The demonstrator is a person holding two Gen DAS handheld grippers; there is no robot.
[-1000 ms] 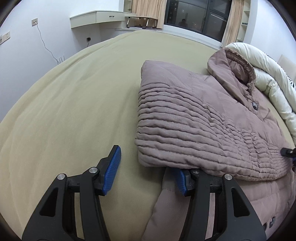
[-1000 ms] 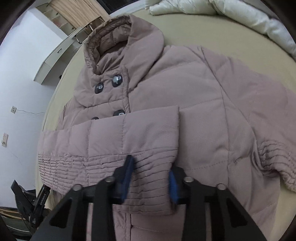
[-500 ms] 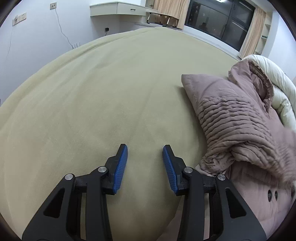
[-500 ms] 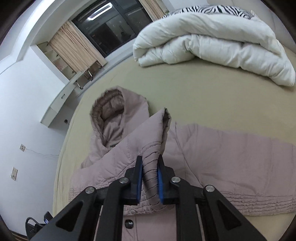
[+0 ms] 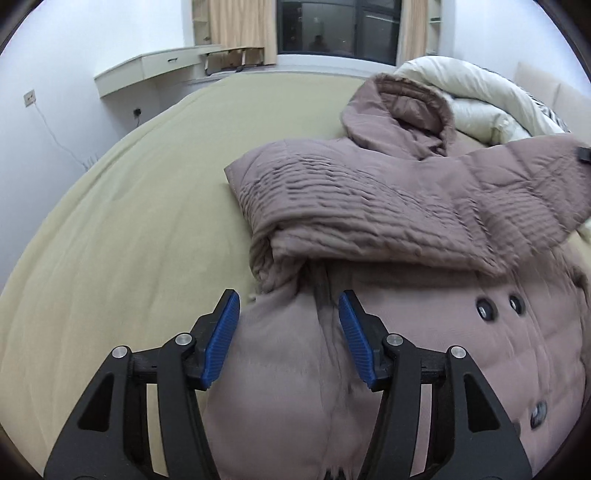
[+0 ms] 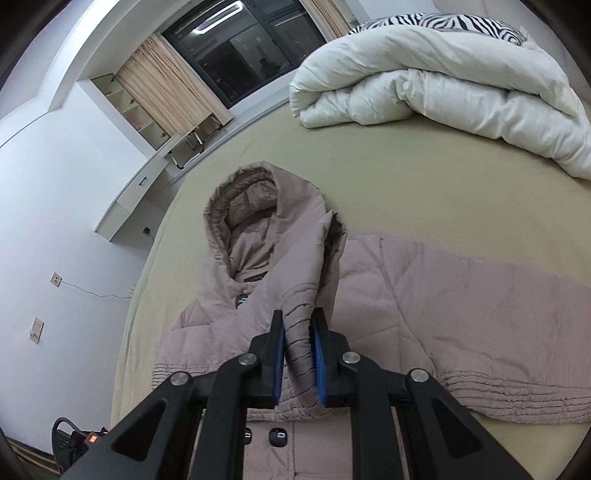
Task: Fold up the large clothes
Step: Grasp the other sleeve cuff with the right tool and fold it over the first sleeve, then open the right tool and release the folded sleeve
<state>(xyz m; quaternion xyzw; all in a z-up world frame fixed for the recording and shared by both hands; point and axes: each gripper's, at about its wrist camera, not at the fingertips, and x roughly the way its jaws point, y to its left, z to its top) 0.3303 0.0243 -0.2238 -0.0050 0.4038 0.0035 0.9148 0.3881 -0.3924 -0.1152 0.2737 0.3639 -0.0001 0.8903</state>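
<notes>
Left wrist view: the left gripper (image 5: 290, 332) hangs over the lower front of a mauve quilted coat (image 5: 424, 332) spread on an olive-beige bed cover (image 5: 129, 240). Its jaws are parted about halfway and opening; the blue pads (image 5: 221, 339) stand clear on either side of a soft ridge of coat fabric, which lies below and between them, not pinched. Landmark: the coat's hood (image 5: 399, 107). The hood lies at the far end of the coat. On the near side of the hood a ribbed, folded sleeve (image 5: 351, 206) lies across the chest. Dark buttons (image 5: 484, 306) sit nearer the camera than the sleeve. Beyond the hood, to the right, is a bunched white duvet (image 5: 480, 99). Far left of the hood a wall shelf (image 5: 147, 70) is fixed to the white wall; beyond the hood a dark window (image 5: 336, 29) between tan curtains. View is motion-blurred at the right edge.

Right wrist view: the right gripper (image 6: 297, 350) is closed almost fully, its pads (image 6: 317, 354) pressing both faces of the ribbed sleeve cuff (image 6: 299, 332). The cuff is raised off the coat body (image 6: 461, 314), and the sleeve runs from the jaws back toward the hood (image 6: 251, 206). Just below the gripper are two buttons (image 6: 277, 435). Right of the hood the other sleeve (image 6: 517, 369) stretches flat across the bed cover (image 6: 388, 166). Beyond and right of the hood lies the white duvet (image 6: 443, 74), with a zebra-print cloth (image 6: 443, 22) behind it
</notes>
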